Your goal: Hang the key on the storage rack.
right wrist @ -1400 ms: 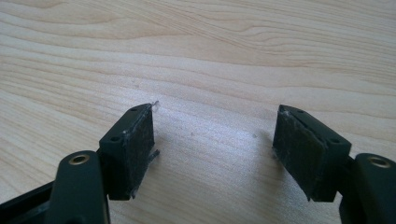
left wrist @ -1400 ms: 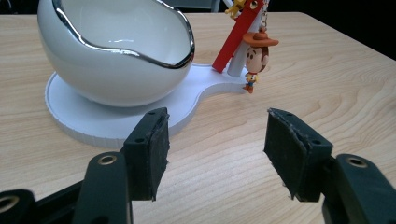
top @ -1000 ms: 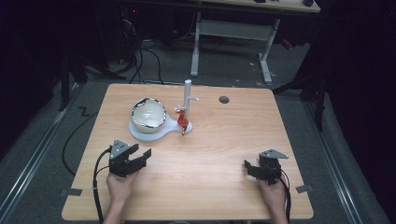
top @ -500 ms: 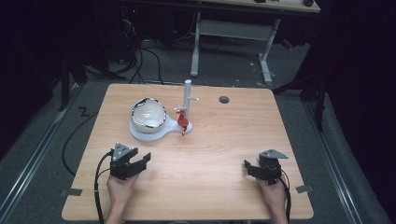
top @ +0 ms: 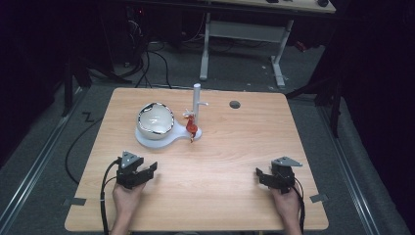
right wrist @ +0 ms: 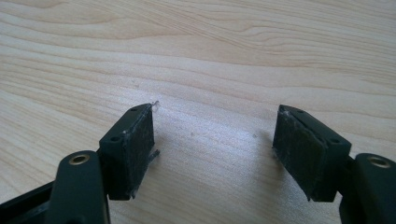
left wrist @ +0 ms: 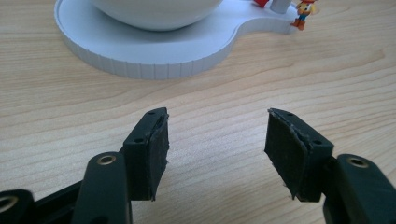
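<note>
A white bowl (top: 155, 119) sits on a white keyhole-shaped base (top: 147, 141) at the middle of the table. From the base's narrow end rises a white post (top: 196, 105) with a small red and orange figure (top: 191, 128) beside it. My left gripper (top: 142, 172) rests near the front left, open, with bare wood between its jaws. Its own view has that gripper (left wrist: 215, 140) facing the base (left wrist: 154, 58) and the figure (left wrist: 303, 13). At the front right my right gripper (top: 264, 175) is open too, and the right gripper (right wrist: 214, 140) holds nothing.
The wooden table (top: 230, 156) has a round grommet hole (top: 235, 104) at the back right. Beyond the far edge stand the white legs of another desk (top: 244, 34) with cables on the floor. Tape marks sit at the table's front corners.
My left gripper has drifted slightly toward the front edge. The right gripper and the bowl stand have not moved.
</note>
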Demonstrator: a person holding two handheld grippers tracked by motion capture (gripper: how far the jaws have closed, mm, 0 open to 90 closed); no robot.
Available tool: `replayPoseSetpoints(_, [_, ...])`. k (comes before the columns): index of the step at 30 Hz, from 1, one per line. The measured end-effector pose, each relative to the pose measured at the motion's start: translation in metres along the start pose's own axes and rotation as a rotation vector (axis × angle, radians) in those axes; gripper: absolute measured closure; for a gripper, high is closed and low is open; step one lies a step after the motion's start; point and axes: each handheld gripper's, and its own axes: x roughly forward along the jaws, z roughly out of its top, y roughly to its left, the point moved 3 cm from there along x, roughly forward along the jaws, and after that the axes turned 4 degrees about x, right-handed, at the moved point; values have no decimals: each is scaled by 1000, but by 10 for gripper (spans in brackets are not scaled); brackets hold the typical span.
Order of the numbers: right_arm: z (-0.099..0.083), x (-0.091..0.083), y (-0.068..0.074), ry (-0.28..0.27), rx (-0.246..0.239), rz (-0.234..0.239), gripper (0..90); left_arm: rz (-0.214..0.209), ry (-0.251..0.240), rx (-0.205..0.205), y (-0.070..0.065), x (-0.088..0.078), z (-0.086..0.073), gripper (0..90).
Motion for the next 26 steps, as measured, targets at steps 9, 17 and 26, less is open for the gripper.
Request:
replayPoseSetpoints(9, [0, 0, 0, 0, -1, 0, 296, 53, 60, 48, -1, 8, -5, 391])
replayPoseSetpoints(17, [0, 0, 0, 0, -2, 0, 296, 80, 107, 83, -5, 13, -5, 310])
replayPoseSetpoints(26, [0, 0, 0, -1, -2, 1, 296, 74, 107, 81, -5, 13, -5, 286])
